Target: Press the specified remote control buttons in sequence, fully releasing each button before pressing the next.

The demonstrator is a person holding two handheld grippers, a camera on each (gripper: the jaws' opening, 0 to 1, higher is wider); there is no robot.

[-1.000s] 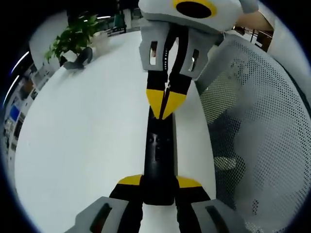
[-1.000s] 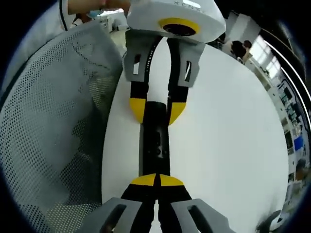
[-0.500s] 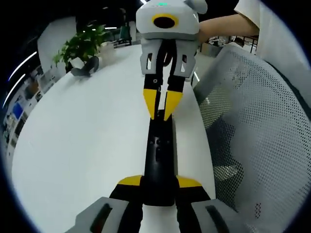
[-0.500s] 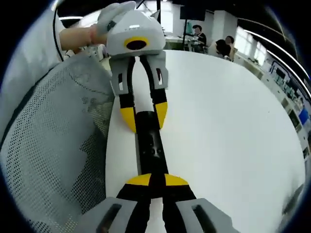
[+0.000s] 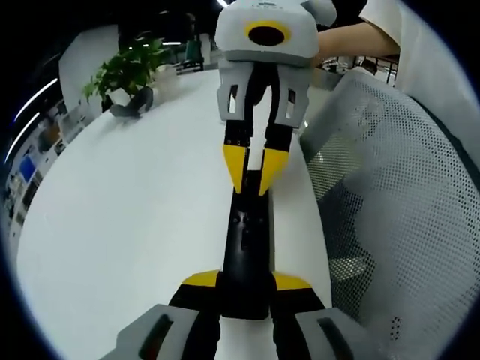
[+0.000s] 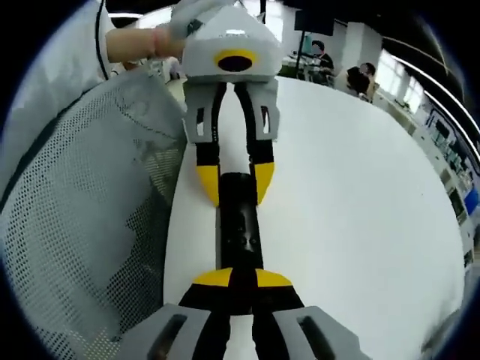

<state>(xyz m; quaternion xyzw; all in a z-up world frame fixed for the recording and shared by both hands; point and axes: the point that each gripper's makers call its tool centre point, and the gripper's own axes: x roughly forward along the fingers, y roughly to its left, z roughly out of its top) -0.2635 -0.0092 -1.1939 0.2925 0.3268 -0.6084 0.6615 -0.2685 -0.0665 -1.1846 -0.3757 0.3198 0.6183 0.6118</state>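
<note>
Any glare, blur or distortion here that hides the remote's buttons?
Left gripper view: sharp, but fisheye bends the white table; the black remote is dark, buttons faint. Right gripper view: same bending, even light, no glare on the remote.

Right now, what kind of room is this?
Probably an open office. There is a big white table, a mesh chair beside it, a potted plant at the far end, and people at desks beyond the table.
</note>
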